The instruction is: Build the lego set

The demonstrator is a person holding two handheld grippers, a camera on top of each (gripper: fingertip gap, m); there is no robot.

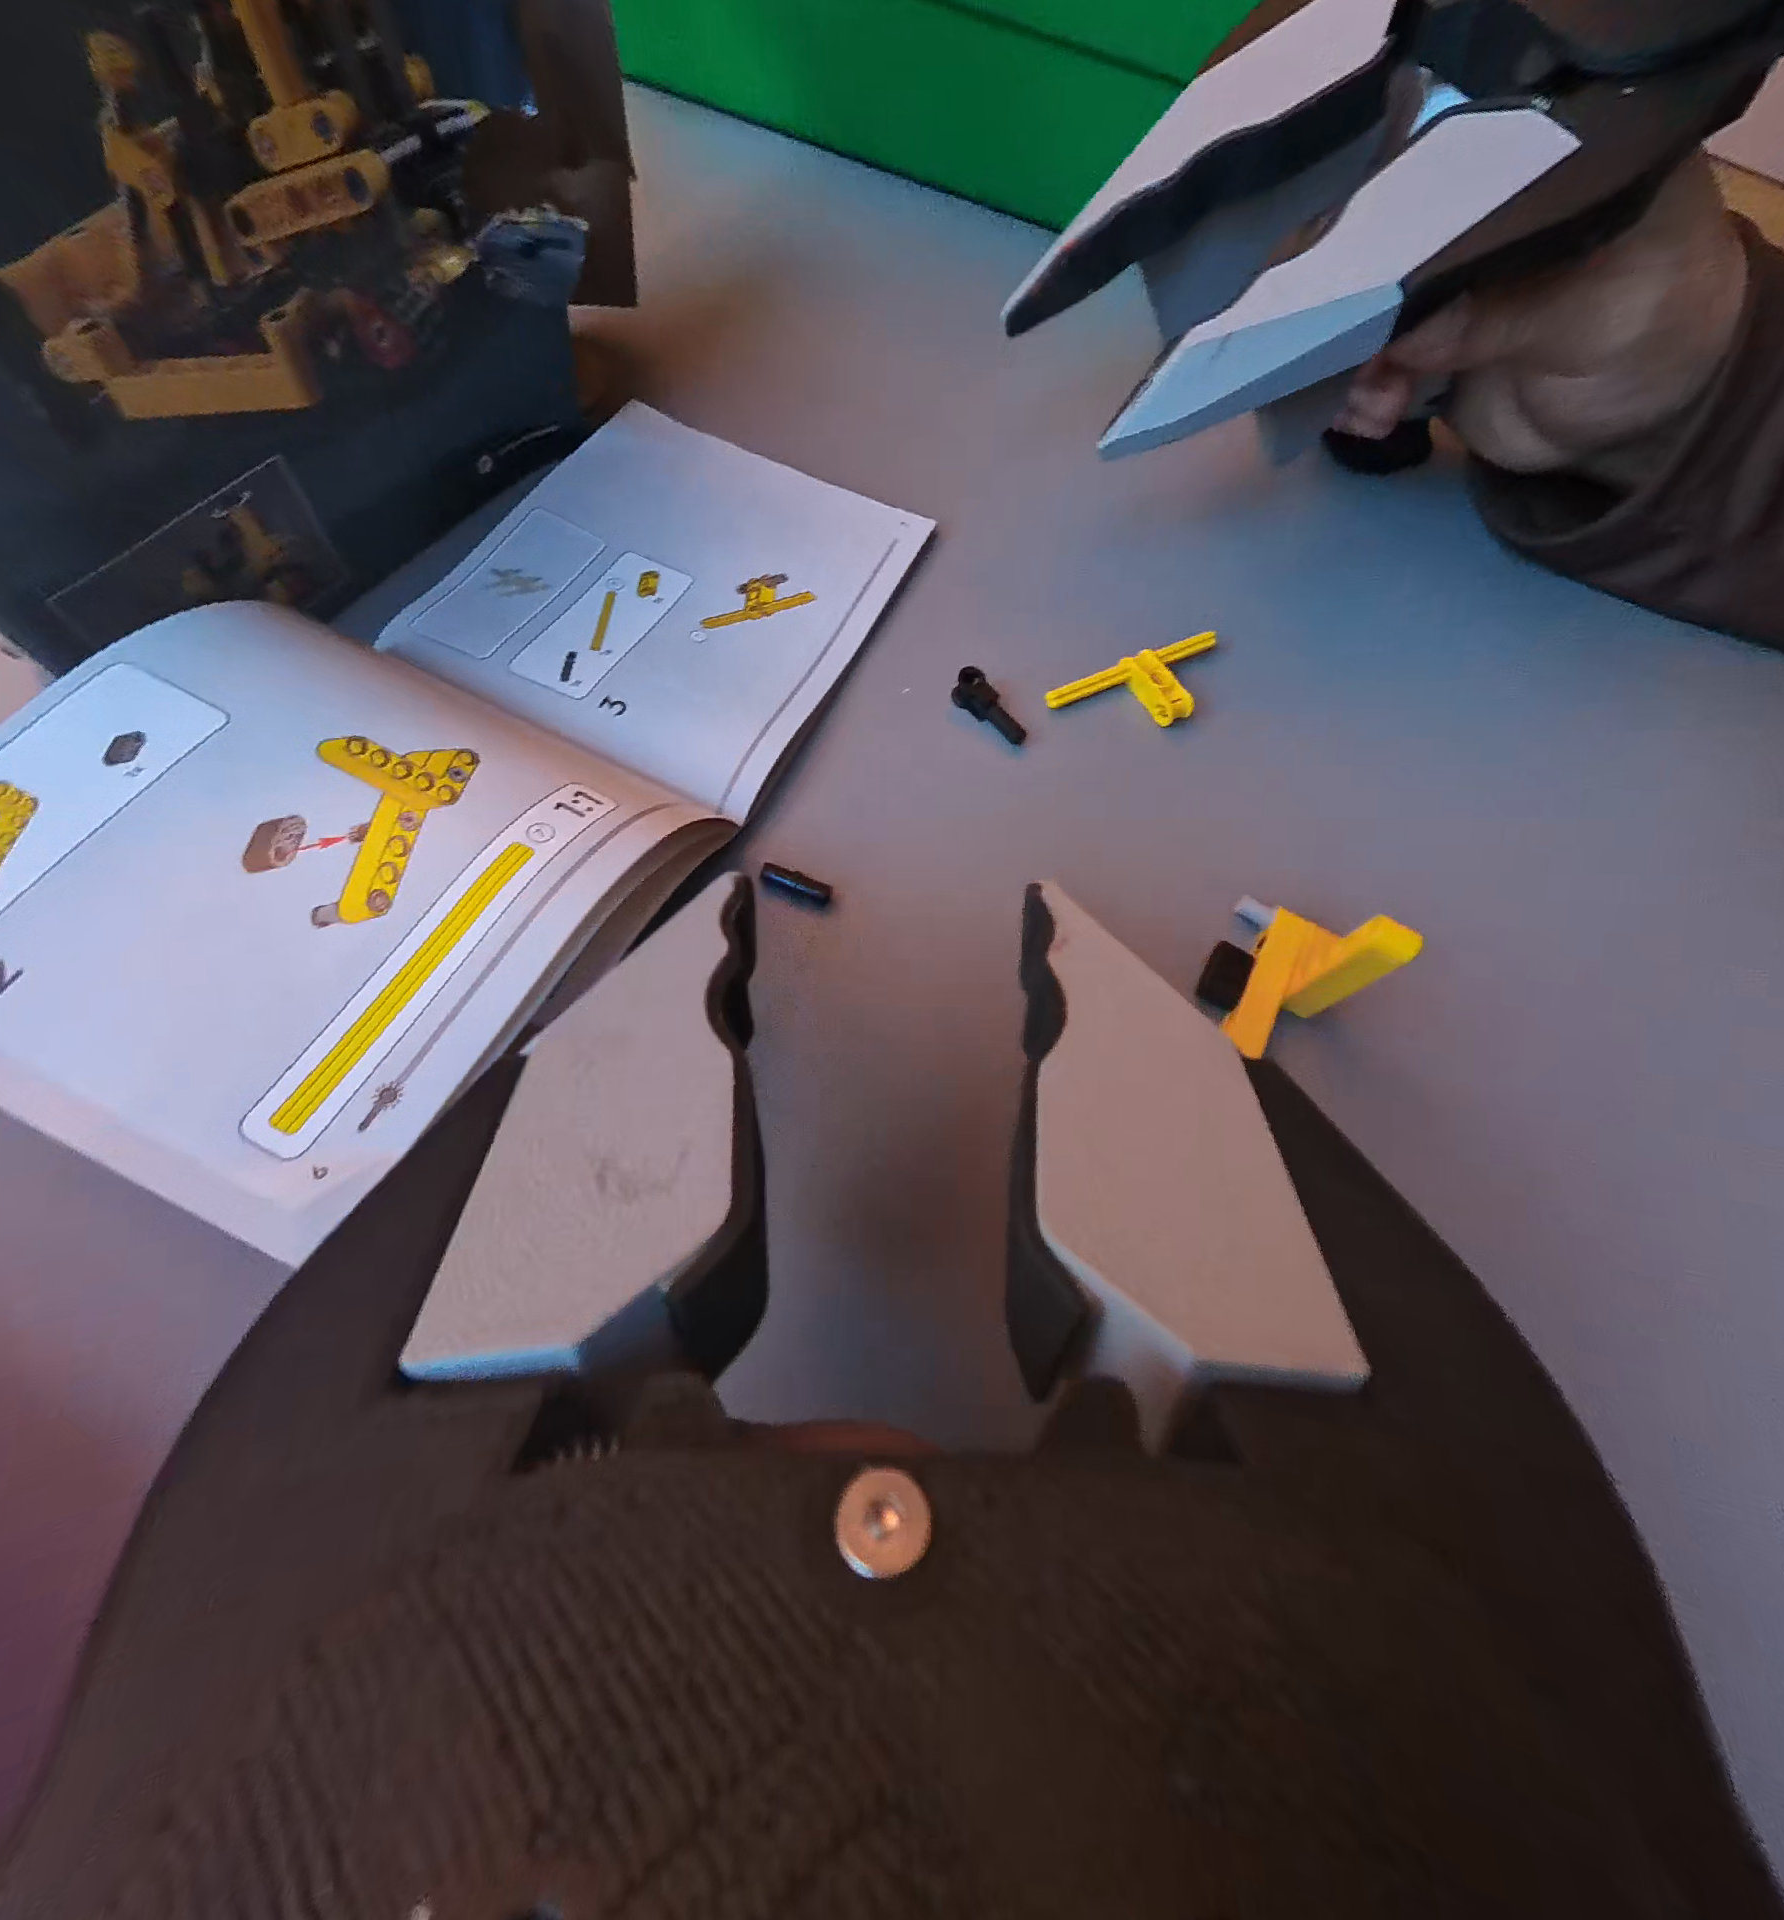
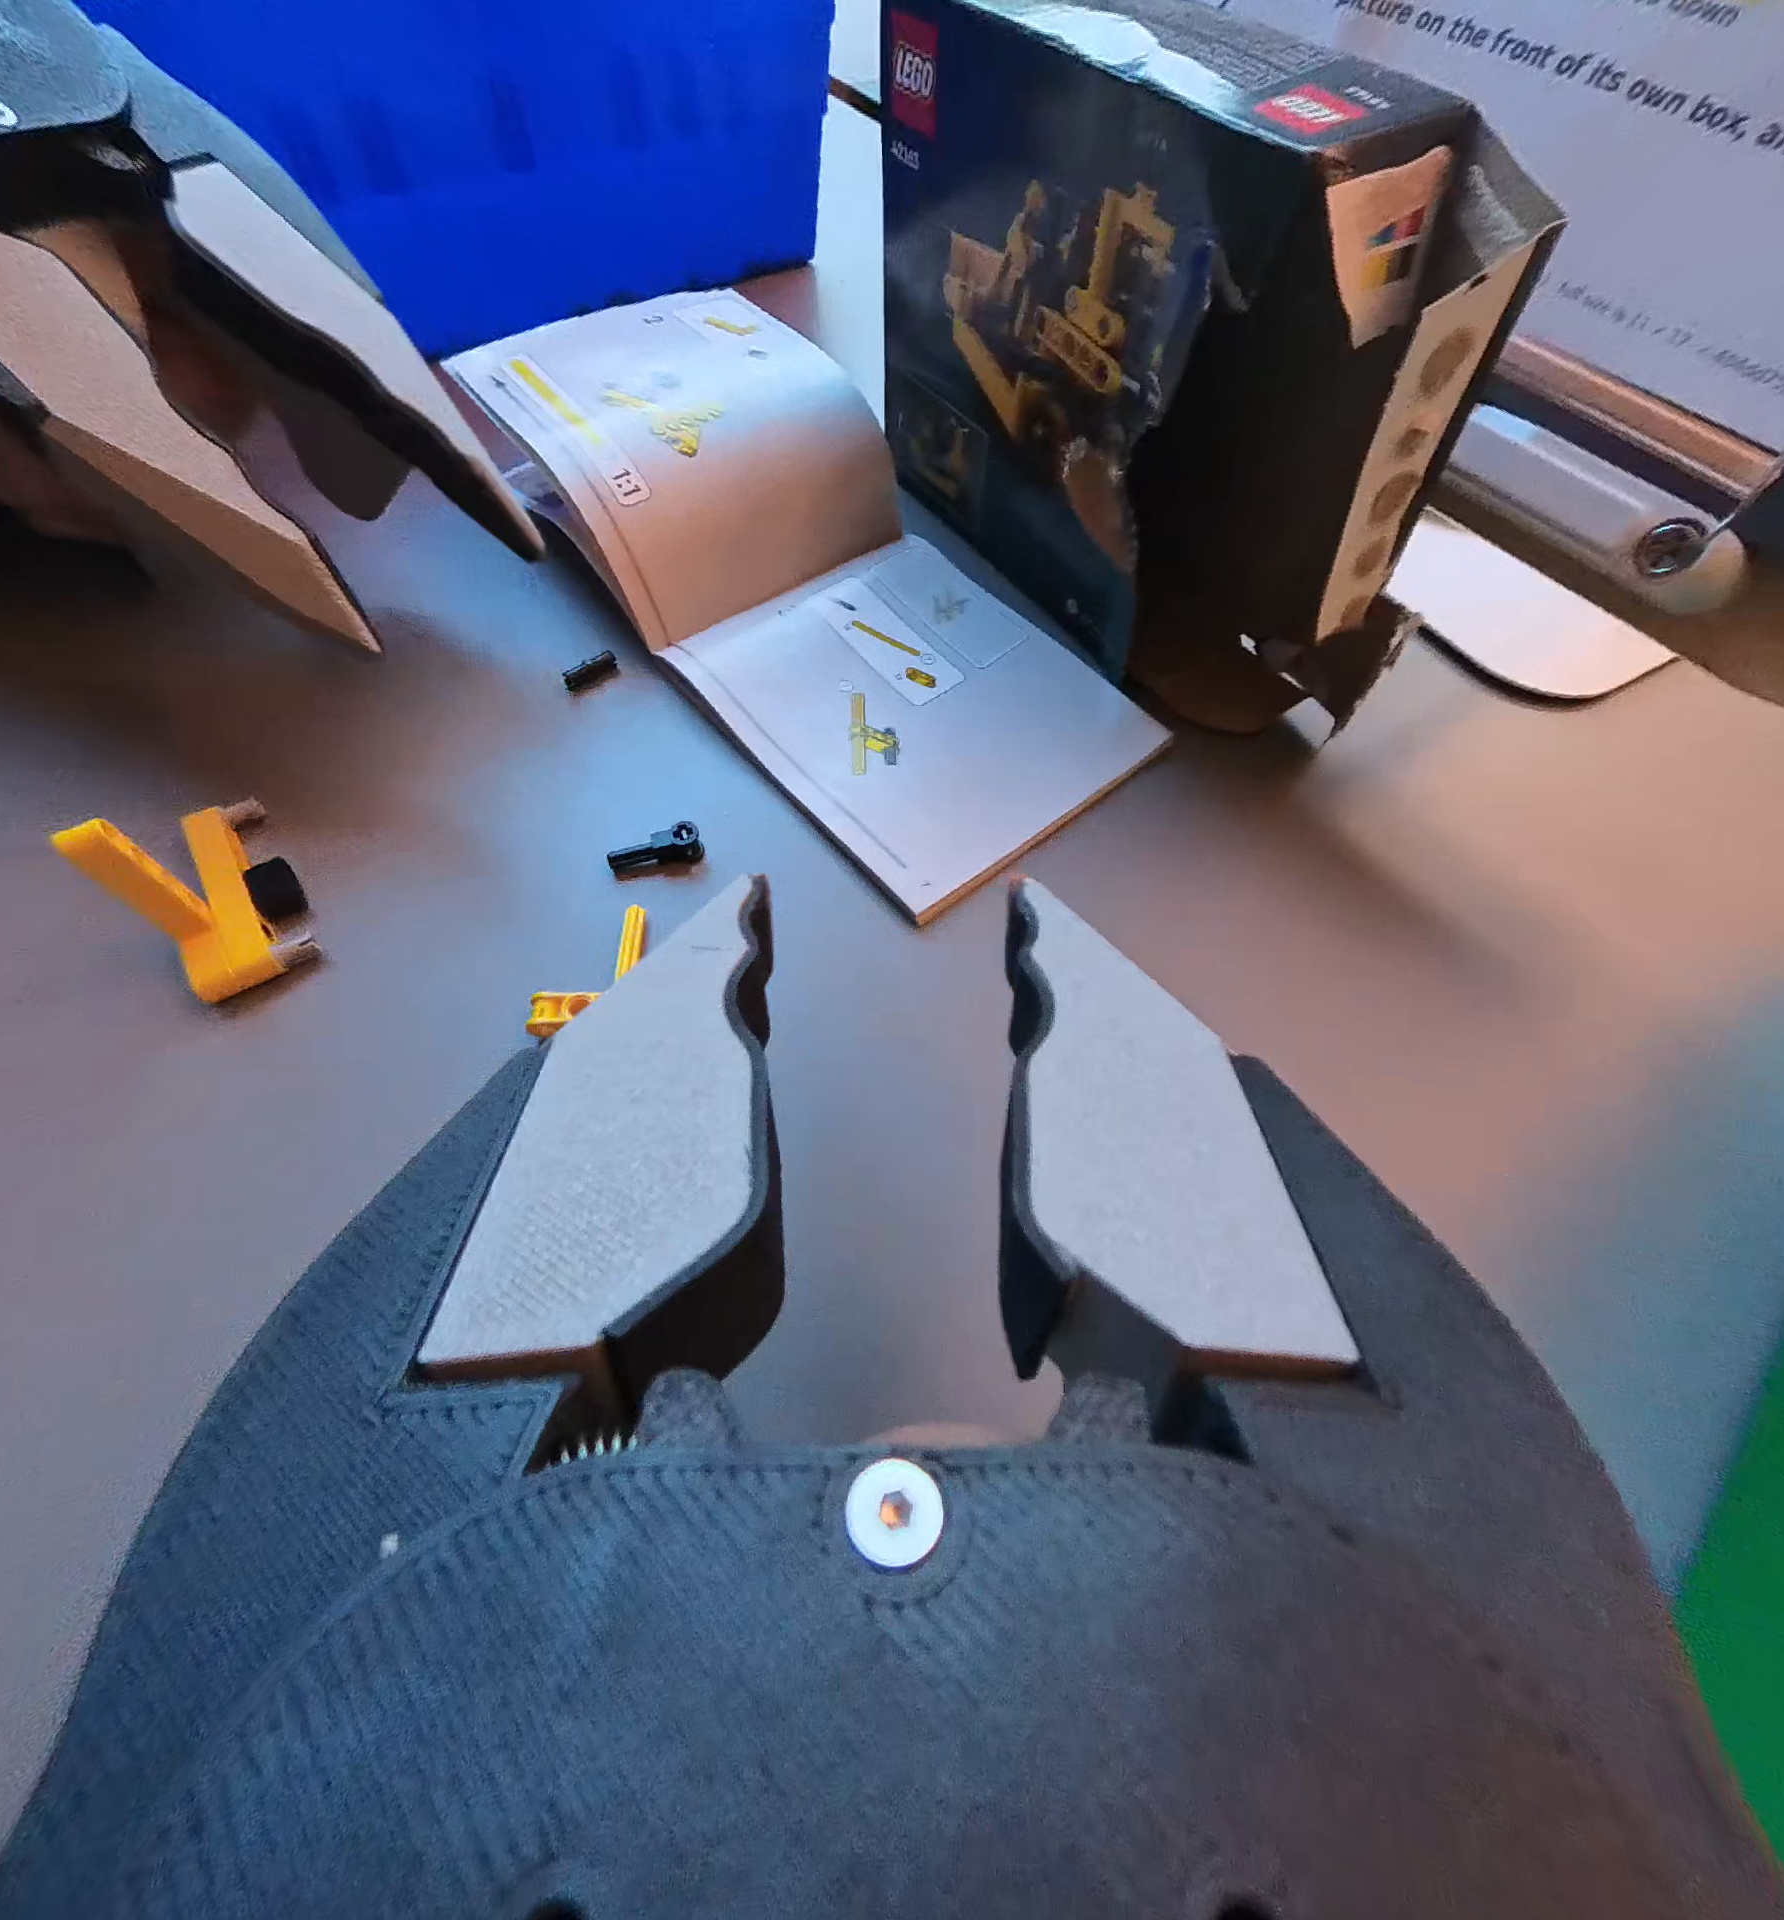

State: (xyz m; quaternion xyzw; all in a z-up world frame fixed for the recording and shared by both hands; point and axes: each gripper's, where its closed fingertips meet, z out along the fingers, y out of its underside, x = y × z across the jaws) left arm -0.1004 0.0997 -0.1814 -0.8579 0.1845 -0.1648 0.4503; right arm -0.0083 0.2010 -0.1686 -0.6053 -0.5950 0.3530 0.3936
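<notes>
My left gripper (image 1: 883, 894) is open and empty above the table, with a small black pin (image 1: 796, 888) just off its left fingertip. A black connector with a ring end (image 1: 990, 704) and a yellow axle with a yellow cross piece (image 1: 1137, 681) lie farther ahead. A yellow angled beam assembly (image 1: 1303, 971) lies to the right of it. My right gripper (image 2: 888, 894) is open and empty; it also shows in the left wrist view (image 1: 1064, 374). In the right wrist view the yellow axle piece (image 2: 597, 977) is partly hidden by its left finger, next to the black connector (image 2: 656, 847), the pin (image 2: 589, 668) and the assembly (image 2: 192, 899).
An open instruction booklet (image 1: 368, 810) lies at the left, also seen in the right wrist view (image 2: 867, 665). The dark set box (image 2: 1179, 343) stands behind it. A blue bin (image 2: 514, 145) stands at the back, and a green surface (image 1: 919, 94) is beyond the table edge. The right gripper is farther from the small black pin (image 1: 796, 888), some 12 cm, than the left, some 4 cm. Look for it in the right wrist view (image 2: 595, 682) too.
</notes>
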